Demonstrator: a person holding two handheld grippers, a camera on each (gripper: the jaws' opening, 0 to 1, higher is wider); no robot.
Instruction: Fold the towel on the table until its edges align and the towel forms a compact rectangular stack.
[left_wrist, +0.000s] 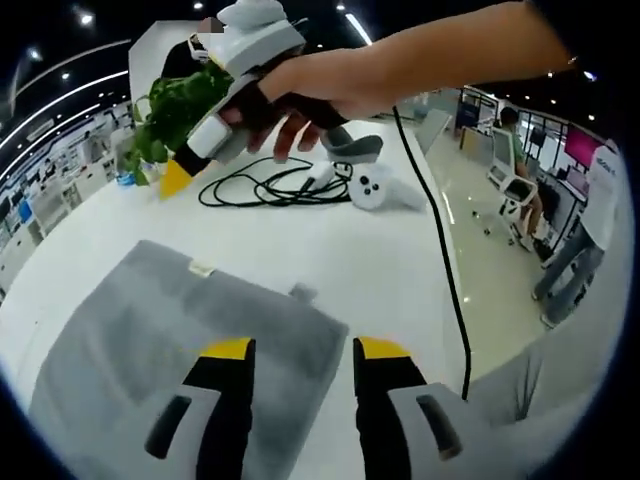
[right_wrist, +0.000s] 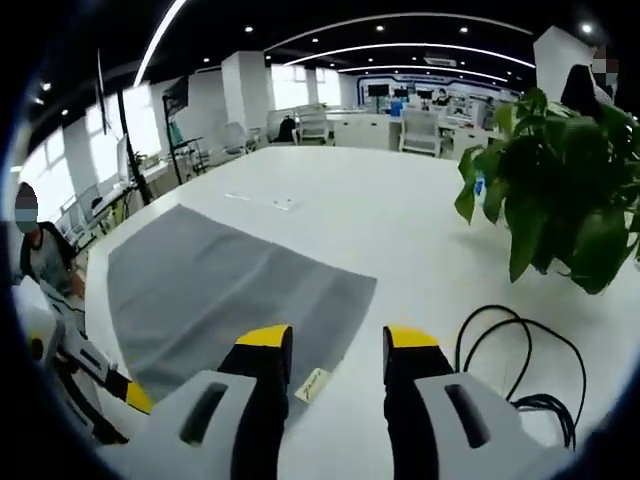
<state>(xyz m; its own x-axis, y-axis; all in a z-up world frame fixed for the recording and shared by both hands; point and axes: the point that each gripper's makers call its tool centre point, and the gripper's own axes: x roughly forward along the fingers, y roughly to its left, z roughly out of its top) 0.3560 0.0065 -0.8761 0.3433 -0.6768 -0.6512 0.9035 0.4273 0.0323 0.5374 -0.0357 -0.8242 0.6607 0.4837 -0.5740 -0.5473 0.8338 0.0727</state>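
Observation:
A grey towel (left_wrist: 190, 340) lies flat on the white table (left_wrist: 330, 250), with a small label at its far edge. My left gripper (left_wrist: 305, 350) hovers open over the towel's near right part, nothing between its jaws. A hand holds my right gripper (left_wrist: 178, 175) up above the table beyond the towel. In the right gripper view the towel (right_wrist: 220, 290) spreads to the left, a white tag (right_wrist: 313, 383) at its near corner. My right gripper (right_wrist: 338, 340) is open above that corner. The left gripper (right_wrist: 135, 397) reaches in at the lower left.
A potted green plant (left_wrist: 175, 110) (right_wrist: 560, 190) stands on the table past the towel. Coiled black cable (left_wrist: 270, 185) (right_wrist: 515, 360) and a white controller (left_wrist: 378, 187) lie beside it. Another cable (left_wrist: 450, 290) runs along the table's right edge. People (left_wrist: 590, 240) are nearby.

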